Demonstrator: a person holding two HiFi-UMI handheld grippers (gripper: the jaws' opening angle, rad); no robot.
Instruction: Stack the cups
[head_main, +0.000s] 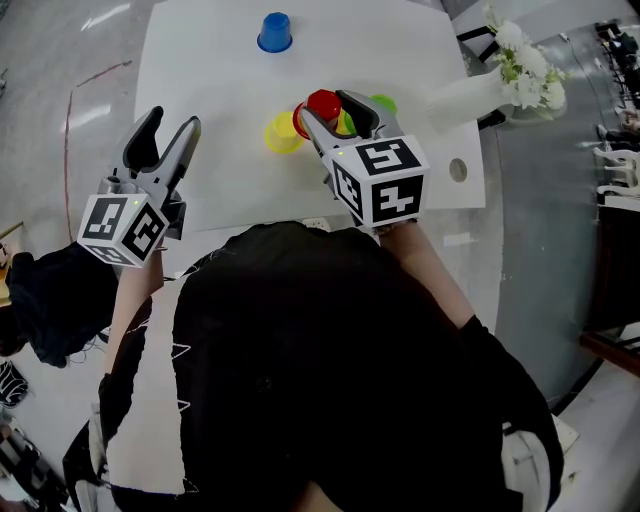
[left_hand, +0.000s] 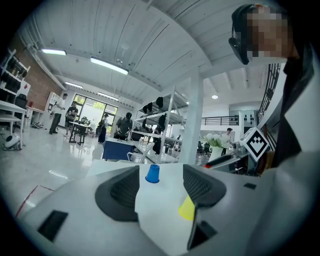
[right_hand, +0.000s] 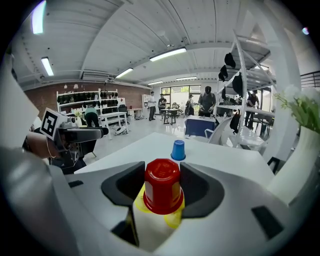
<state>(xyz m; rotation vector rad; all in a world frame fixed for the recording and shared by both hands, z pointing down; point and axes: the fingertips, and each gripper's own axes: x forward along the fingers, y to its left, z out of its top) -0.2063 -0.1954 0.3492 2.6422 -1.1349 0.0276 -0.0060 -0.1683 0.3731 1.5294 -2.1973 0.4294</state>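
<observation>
- The red cup (right_hand: 163, 186) is glossy plastic and stands upside down, its flat base on top and its wider rim at the bottom
- It sits between the jaws of the right gripper (head_main: 328, 108), which are clamped on its two sides, over the near middle of the white desk (head_main: 200, 80)
- Yellow shows under the red rim on both sides in the right gripper view; whether the red cup touches it cannot be told
- In the head view a yellow cup (head_main: 282, 133) lies just left of the red one, and a green cup (head_main: 383, 103) shows just right of the right gripper
- A blue cup (head_main: 274, 32) stands alone, upside down, well apart from the others near the far edge of the desk
- The left gripper (head_main: 172, 120) hangs by the desk's left edge, away from all the cups; its jaws stand apart with nothing between them
- A vase of white flowers (head_main: 525, 75) stands at the right, just beyond the desk's far right corner
</observation>
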